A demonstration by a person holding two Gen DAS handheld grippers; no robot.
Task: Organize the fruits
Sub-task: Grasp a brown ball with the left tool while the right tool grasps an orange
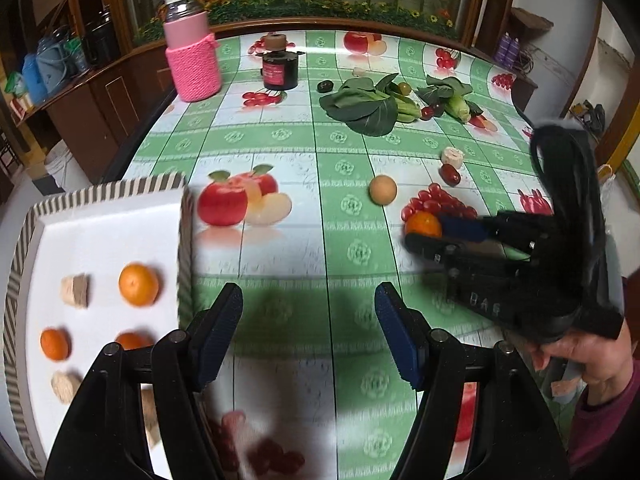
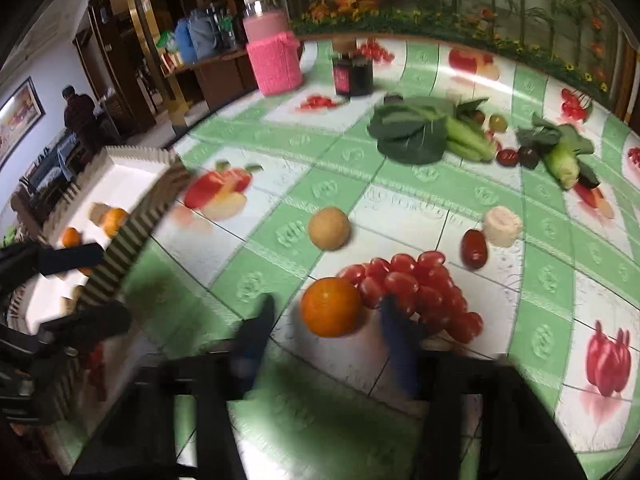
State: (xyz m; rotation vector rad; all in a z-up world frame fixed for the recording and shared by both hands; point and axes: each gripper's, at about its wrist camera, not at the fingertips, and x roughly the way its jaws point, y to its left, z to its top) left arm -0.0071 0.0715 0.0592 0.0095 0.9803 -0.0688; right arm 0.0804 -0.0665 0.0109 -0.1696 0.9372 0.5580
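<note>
A small orange (image 2: 330, 306) lies on the green checked tablecloth, between the fingertips of my right gripper (image 2: 328, 312). A gap shows on each side of it, though the view is blurred. The left wrist view shows the same orange (image 1: 423, 224) with the right gripper (image 1: 428, 230) around it. My left gripper (image 1: 308, 296) hangs open and empty over bare cloth, just right of the white tray with a striped rim (image 1: 100, 192). The tray holds three oranges (image 1: 138, 284) and a few beige chunks (image 1: 75, 290).
A round tan fruit (image 2: 329, 228), a red date (image 2: 473, 249) and a beige chunk (image 2: 502, 226) lie beyond the orange. Leafy greens (image 1: 372, 108), a dark jar (image 1: 280, 72) and a pink knit-covered jar (image 1: 192, 60) stand farther back. A hand (image 1: 580, 356) holds the right gripper.
</note>
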